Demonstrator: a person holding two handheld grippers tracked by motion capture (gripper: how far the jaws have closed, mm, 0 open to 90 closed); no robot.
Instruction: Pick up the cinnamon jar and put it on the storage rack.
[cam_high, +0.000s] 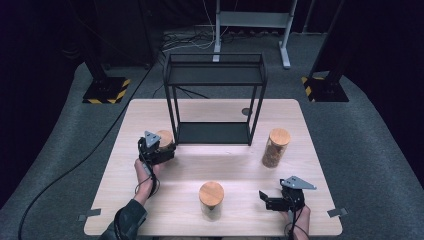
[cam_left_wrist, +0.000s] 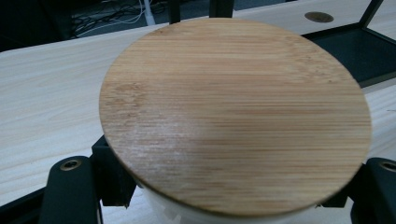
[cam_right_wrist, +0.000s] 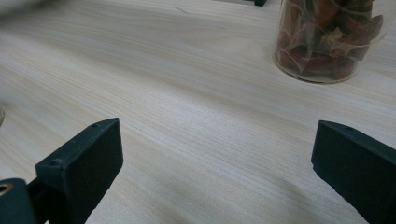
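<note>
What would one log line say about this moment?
left tool: shut on left jar, beside rack | right tool: open, holding nothing | front jar: untouched | right jar: untouched

My grippers (cam_high: 155, 149) (cam_high: 280, 197) are black, each topped by a grey triangular plate. Thin black cables trail back. My left sleeve (cam_high: 127, 220) is dark.

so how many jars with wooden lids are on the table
3: one in the left gripper by the black rack, one at the front middle, one at the right. None looks hidden.
</note>
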